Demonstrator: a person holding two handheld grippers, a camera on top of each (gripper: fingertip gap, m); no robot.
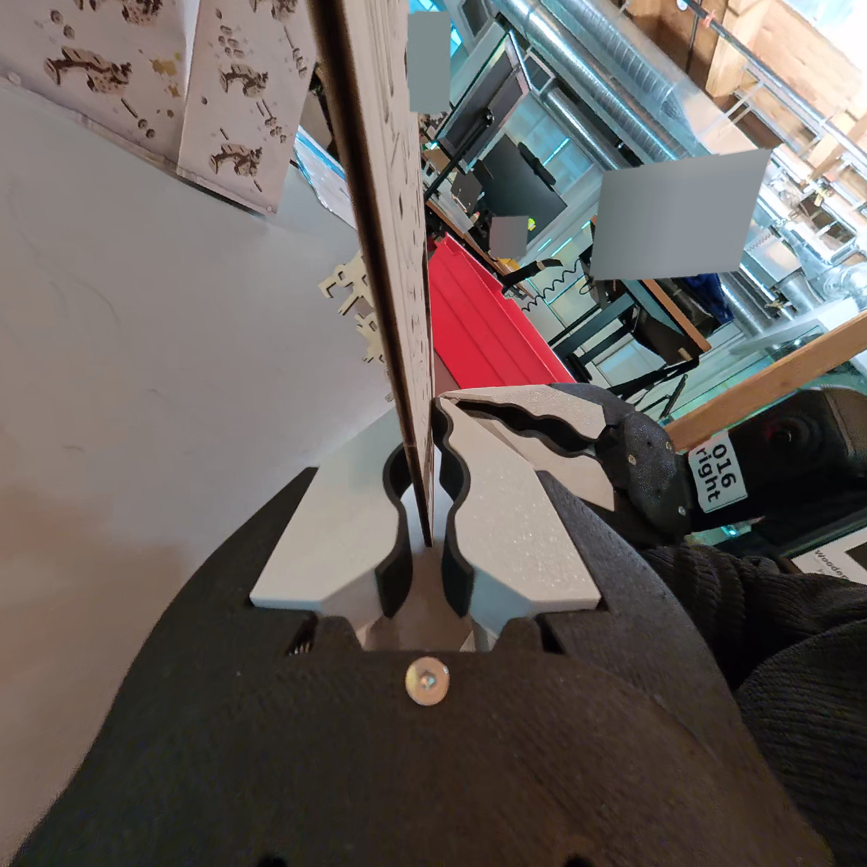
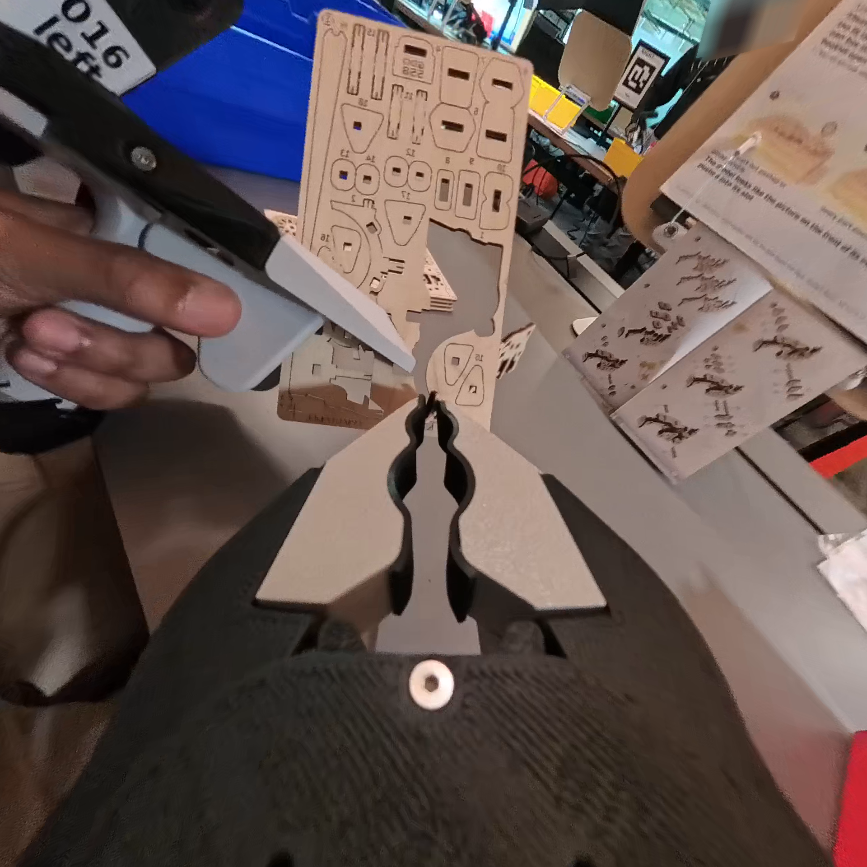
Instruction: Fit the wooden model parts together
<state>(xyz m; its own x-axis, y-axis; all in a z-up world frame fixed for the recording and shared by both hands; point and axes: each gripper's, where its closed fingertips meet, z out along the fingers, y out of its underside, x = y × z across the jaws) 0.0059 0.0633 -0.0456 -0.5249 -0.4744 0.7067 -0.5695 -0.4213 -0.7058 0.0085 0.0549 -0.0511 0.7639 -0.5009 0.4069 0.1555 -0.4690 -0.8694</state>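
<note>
A thin wooden sheet (image 2: 413,140) of laser-cut model parts stands upright over the table, with some parts punched out and holes left in its lower half. My left gripper (image 1: 419,450) is shut on its lower edge, so in the left wrist view I see the sheet (image 1: 408,291) edge-on. In the right wrist view the left gripper (image 2: 399,361) comes in from the left, with a hand on it. My right gripper (image 2: 429,403) is shut, and its tips touch the sheet's face near the bottom cut-out. It also shows in the left wrist view (image 1: 441,402).
Loose cut-out wooden pieces (image 1: 352,291) and another flat sheet (image 2: 328,394) lie on the grey table (image 1: 140,375) behind the held sheet. Printed instruction sheets (image 2: 680,352) stand at the right. A red bin (image 1: 478,328) and a blue bin (image 2: 225,103) stand beyond.
</note>
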